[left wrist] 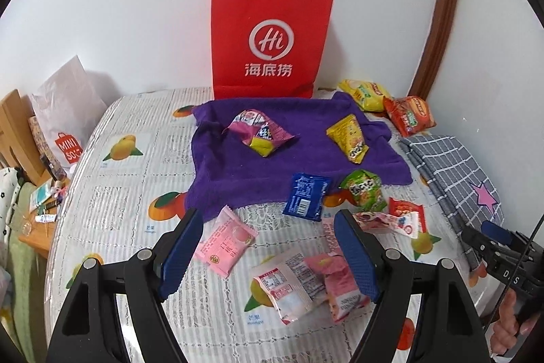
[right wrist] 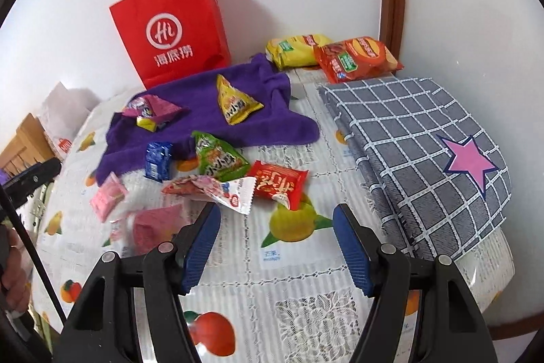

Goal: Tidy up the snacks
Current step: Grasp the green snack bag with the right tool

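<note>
Now the left gripper hangs over the worktop with its jaws spread and nothing between the pads. Under it lie pink snack packets, and a blue packet is at about 12 o'clock from them, at the edge of the purple towel. The right gripper also has its jaws spread and empty; a red packet is at 12 o'clock from it. Behind the towel a red paper bag stands upright against the wall. A folded grey checked cloth lies at 2 o'clock from the right gripper.
</note>
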Demonstrator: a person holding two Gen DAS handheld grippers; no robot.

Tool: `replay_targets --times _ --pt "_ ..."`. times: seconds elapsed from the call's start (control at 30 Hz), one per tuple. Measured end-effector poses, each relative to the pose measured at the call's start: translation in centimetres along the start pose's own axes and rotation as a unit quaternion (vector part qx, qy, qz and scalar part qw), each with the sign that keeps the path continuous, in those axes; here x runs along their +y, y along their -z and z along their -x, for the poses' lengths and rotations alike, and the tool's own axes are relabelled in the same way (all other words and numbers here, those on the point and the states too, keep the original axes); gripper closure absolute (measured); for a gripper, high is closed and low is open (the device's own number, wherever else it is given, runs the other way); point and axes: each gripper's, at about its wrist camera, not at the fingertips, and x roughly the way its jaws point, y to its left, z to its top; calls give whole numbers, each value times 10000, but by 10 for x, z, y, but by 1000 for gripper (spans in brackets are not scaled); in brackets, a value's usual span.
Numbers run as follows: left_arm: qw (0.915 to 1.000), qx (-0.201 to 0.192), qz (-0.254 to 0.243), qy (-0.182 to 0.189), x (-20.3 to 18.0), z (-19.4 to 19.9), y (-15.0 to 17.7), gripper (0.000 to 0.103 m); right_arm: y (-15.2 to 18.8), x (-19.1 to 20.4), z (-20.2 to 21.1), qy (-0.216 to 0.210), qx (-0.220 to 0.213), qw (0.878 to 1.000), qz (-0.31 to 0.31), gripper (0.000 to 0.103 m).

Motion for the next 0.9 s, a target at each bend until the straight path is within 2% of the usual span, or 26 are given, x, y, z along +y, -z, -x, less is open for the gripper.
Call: replay_targets --times 0.13,0.4,0.73,0.9 --pt "9999 110 84 55 6 -18 1 25 -3 2 -18 -110 81 9999 -13 34" --pt "9993 319 193 -72 22 -51 0 25 -29 41 -54 -374 -1 9983 447 34" --pt "9972 472 562 -128 54 -81 -9 25 -55 72 -122 -347 395 9956 774 34" --pt "9970 483 589 -125 61 -92 -13 25 -59 85 -146 -363 603 9935 900 34"
